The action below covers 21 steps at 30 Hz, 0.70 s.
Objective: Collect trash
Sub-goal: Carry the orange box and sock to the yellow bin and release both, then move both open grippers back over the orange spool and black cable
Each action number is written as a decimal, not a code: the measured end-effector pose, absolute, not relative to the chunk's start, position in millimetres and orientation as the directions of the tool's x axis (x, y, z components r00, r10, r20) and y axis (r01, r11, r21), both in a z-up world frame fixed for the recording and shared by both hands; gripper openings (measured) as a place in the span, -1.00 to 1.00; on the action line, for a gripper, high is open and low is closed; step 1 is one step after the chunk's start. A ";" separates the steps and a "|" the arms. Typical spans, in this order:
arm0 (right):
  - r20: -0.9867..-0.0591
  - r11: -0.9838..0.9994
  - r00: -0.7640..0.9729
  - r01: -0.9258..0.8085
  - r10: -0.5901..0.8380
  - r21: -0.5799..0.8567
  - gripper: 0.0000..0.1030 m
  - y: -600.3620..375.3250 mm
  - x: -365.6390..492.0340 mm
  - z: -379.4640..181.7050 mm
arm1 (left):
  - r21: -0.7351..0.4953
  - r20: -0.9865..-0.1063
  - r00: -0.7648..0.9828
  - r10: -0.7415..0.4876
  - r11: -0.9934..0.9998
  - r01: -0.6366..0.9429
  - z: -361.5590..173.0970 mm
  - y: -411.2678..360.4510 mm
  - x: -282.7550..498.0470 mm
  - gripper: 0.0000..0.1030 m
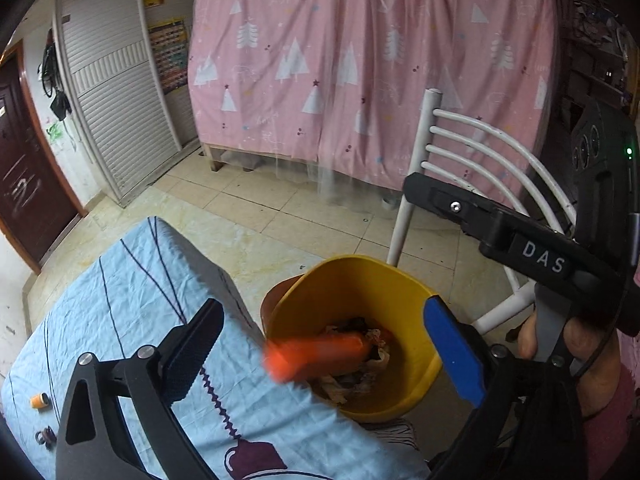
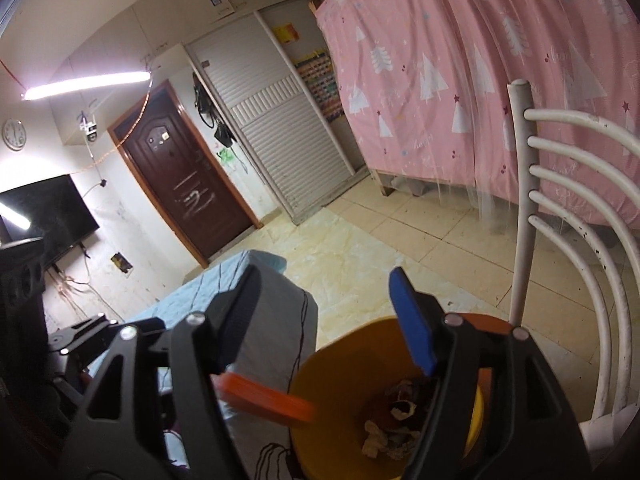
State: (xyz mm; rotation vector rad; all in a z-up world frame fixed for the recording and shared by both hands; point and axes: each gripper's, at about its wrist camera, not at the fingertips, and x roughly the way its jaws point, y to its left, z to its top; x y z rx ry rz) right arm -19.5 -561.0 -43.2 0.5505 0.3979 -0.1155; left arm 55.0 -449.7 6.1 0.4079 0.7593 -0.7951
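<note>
Over the yellow plastic bin (image 1: 408,292) off the table's (image 1: 120,300) corner, a blurred orange tube (image 1: 320,354) drops.
Both tools stand apart with nothing between them: the left tool (image 1: 320,340) wide, the right tool (image 2: 324,320) above the bin, so the tube should land on the crumpled paper scraps (image 2: 384,436) inside.

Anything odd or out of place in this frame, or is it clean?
One thing: an orange tube-shaped object is motion-blurred over the near rim of the yellow bin, with no pad on it, apparently falling in. The door bears pale scrawl. Nothing looks spilled.
</note>
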 end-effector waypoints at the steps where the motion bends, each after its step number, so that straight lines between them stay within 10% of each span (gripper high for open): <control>1: -0.397 0.847 0.918 0.209 0.002 0.489 0.25 -561.5 -17.9 -43.4 | 0.054 -0.738 0.464 -0.489 0.643 0.764 7.0 -449.5 54.5 0.79; 21: -0.407 0.881 0.902 0.068 0.147 0.468 0.37 -494.4 25.9 -21.7 | 0.052 -0.702 0.583 -0.409 0.787 0.615 21.6 -333.4 95.9 0.79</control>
